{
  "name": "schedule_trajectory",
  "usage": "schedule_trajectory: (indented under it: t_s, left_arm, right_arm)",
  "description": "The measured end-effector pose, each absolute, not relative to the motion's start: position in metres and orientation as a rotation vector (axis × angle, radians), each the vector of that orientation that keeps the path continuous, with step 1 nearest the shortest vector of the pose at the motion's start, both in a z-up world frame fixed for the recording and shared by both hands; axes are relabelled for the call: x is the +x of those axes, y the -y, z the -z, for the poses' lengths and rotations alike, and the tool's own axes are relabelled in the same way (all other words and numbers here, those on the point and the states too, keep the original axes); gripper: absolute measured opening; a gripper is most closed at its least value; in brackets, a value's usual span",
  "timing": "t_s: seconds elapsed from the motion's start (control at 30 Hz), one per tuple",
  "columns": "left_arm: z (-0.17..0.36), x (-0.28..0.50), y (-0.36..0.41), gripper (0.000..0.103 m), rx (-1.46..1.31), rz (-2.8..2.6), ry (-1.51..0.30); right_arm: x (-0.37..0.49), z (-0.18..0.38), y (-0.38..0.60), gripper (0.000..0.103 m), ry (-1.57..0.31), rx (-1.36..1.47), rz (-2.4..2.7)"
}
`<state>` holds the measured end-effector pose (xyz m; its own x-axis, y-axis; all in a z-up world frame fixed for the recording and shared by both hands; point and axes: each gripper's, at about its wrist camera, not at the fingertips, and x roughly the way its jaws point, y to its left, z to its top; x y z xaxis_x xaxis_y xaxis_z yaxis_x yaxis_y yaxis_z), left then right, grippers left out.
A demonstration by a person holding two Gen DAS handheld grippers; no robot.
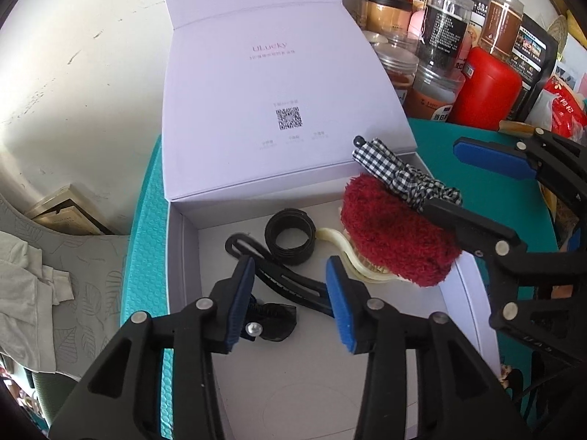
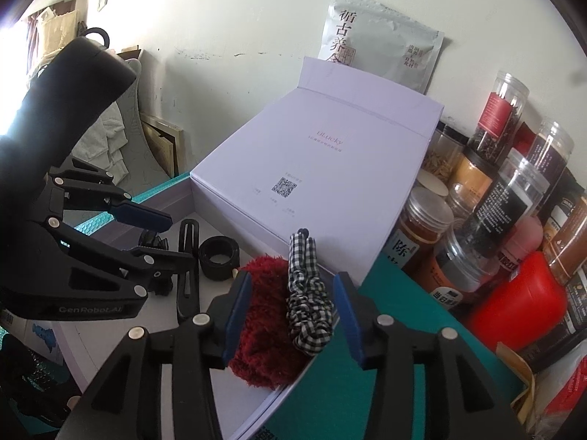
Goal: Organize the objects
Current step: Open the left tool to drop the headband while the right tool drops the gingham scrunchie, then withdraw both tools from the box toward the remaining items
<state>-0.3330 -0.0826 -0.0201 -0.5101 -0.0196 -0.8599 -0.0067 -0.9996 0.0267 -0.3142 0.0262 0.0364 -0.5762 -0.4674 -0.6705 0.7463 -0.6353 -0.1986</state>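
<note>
An open white box holds a black coiled band, a black strap, a cream comb and a red fuzzy scrunchie. A black-and-white checked scrunchie lies on the red one at the box's right wall. My left gripper is open and empty over the strap. My right gripper is open, its fingers on either side of both scrunchies.
The box's lid lies propped behind it on a teal mat. Jars and a red canister crowd the right. The wall is at the back; grey cloth is at left.
</note>
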Motion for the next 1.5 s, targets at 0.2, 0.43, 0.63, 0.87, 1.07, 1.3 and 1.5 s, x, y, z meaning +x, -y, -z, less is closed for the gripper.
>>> schedule_trajectory:
  t_s: [0.2,0.43,0.63,0.87,1.07,1.3,1.5]
  left_arm:
    - [0.0,-0.32,0.078,0.042,1.506,2.739,0.05]
    - [-0.025,-0.302,0.069,0.046,1.45,2.762,0.073]
    - [-0.047,-0.283,0.065,0.054,1.394,2.783,0.068]
    - [-0.07,-0.257,0.061,0.057,1.328,2.784,0.081]
    - [-0.088,-0.232,0.059,0.062,1.279,2.796,0.076]
    - [-0.11,-0.198,0.05,0.069,1.226,2.808,0.092]
    - [-0.125,-0.172,0.039,0.073,1.195,2.825,0.095]
  right_arm:
    - [-0.3,-0.055,-0.033,0.047,-0.629,0.706,2.238]
    - [-0.283,-0.077,-0.043,0.05,-0.626,0.671,2.268]
    - [-0.268,-0.093,-0.052,0.051,-0.615,0.636,2.289]
    - [-0.246,-0.112,-0.062,0.051,-0.61,0.601,2.311]
    - [-0.225,-0.126,-0.072,0.051,-0.609,0.569,2.327]
    - [-0.199,-0.139,-0.084,0.051,-0.61,0.54,2.342]
    - [-0.176,-0.148,-0.099,0.055,-0.597,0.514,2.353]
